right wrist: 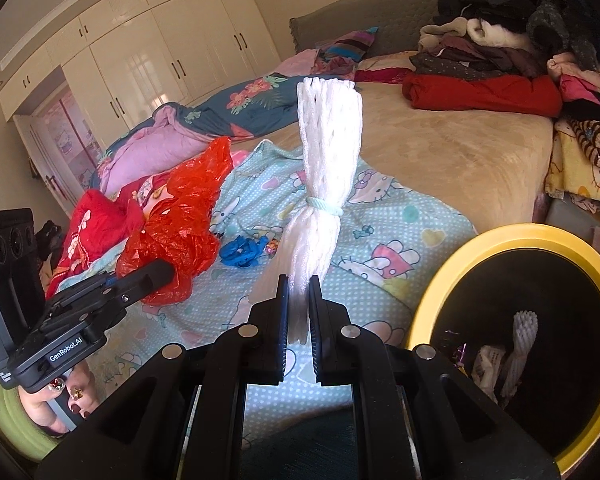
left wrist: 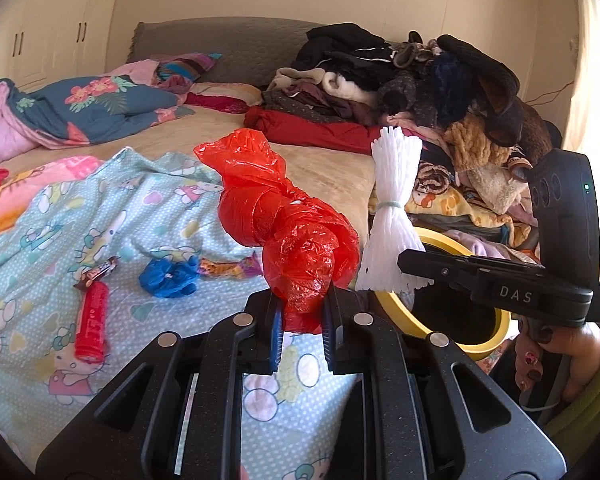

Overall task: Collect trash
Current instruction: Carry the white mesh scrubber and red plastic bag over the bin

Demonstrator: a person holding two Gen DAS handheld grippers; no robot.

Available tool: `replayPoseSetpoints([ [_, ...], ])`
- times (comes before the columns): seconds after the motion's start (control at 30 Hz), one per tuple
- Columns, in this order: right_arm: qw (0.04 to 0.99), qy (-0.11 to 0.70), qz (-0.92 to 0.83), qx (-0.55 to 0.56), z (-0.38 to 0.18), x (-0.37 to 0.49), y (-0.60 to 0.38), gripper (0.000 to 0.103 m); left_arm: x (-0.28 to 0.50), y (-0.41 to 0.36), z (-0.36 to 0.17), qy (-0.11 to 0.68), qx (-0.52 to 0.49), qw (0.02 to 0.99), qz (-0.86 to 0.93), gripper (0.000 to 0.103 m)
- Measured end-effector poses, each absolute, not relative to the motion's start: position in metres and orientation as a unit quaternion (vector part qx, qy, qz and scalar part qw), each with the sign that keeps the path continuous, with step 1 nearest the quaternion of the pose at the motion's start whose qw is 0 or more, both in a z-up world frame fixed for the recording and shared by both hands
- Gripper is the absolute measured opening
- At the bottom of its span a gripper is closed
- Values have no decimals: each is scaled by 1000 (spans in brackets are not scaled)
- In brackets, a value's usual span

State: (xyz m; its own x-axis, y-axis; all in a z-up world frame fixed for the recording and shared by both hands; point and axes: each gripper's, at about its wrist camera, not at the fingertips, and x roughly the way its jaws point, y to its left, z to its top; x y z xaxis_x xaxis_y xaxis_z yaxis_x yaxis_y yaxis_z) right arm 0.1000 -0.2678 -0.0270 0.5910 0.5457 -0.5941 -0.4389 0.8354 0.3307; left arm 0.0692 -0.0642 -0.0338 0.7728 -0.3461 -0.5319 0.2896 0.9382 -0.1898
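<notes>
trash was held in both grippers. in the left wrist view, a crumpled red plastic bag [left wrist: 288, 236] rose from the lower centre, its bottom end pinched between the narrow fingers of the left gripper [left wrist: 300, 320]. in the right wrist view, a white foam net bundle [right wrist: 320, 184], tied with a pale band, stood upright at centre, its lower end clamped by the right gripper [right wrist: 299, 304]. a yellow-rimmed bin [right wrist: 428, 292] sat at lower right, with another foam net inside. blue crumpled trash [left wrist: 168, 278] lay on the patterned blanket [left wrist: 60, 224].
</notes>
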Motion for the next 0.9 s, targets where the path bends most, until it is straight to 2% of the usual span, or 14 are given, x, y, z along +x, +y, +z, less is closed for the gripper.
replayPoseSetpoints([
  [0.9,911,346,183,130,-25,97,-365,10,74,-139,-28,285,-29,929,-233,10],
])
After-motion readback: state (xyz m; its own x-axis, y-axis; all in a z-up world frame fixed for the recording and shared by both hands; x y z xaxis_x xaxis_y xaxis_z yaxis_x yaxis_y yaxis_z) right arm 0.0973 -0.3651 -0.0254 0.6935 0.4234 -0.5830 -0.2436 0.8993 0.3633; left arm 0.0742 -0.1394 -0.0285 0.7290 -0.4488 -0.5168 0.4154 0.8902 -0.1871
